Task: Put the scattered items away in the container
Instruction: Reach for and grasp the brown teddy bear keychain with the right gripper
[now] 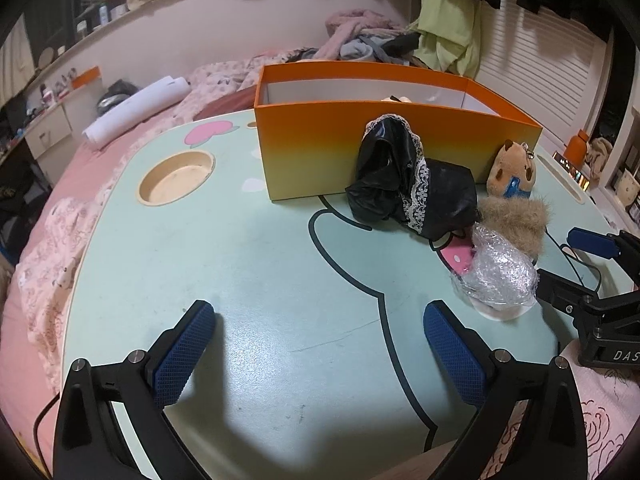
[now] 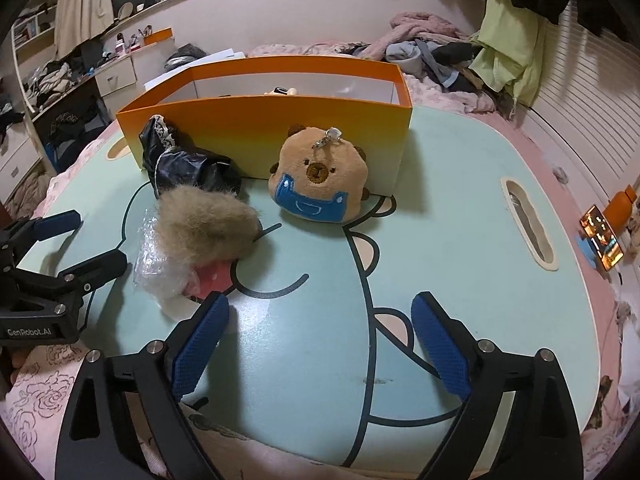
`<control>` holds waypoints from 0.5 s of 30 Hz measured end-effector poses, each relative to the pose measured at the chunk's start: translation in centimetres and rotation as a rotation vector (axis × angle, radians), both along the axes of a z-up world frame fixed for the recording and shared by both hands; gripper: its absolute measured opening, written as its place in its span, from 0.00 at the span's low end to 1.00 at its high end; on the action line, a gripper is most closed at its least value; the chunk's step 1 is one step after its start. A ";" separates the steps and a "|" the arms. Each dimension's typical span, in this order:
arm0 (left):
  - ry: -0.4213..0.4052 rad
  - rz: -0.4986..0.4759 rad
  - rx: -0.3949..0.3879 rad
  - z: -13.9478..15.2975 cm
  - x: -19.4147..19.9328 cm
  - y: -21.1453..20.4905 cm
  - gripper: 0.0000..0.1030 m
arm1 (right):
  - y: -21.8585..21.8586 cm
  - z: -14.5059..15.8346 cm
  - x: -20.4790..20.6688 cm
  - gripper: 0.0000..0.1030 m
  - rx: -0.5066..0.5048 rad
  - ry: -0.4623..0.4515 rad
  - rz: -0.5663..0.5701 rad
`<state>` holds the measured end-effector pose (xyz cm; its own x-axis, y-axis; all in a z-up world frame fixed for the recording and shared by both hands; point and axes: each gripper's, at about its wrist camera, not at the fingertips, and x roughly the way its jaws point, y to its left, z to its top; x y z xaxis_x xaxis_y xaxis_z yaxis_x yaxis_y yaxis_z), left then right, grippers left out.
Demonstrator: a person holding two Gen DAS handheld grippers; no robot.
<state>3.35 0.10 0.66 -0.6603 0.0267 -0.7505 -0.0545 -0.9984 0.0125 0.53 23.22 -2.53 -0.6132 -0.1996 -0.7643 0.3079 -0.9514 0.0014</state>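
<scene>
An orange box stands open at the back of the mint cartoon table, with a beige item peeking over its rim. Against its front lie a black lace-trimmed cloth and a bear plush. A tan fur tuft rests on crumpled bubble wrap. My left gripper is open over bare table, left of the wrap. My right gripper is open and empty, right of the wrap.
The table sits on a bed with pink bedding. It has a round cup recess at the left and a long slot at the right. A lit phone and an orange bottle stand beyond the right edge. Clothes are piled behind the box.
</scene>
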 end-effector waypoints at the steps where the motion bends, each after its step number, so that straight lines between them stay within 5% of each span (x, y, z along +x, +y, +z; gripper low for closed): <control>1: 0.000 0.000 0.001 0.0 0.0 0.0 1.00 | 0.0 0.0 0.0 0.90 0.000 0.000 0.000; 15: 0.000 0.001 0.002 0.0 0.0 0.0 1.00 | -0.5 -0.1 -0.1 0.94 0.000 -0.004 0.003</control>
<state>3.33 0.07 0.67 -0.6604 0.0272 -0.7504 -0.0531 -0.9985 0.0105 0.47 22.73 -2.61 -0.6095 -0.2014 -0.7668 0.3107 -0.9505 0.0027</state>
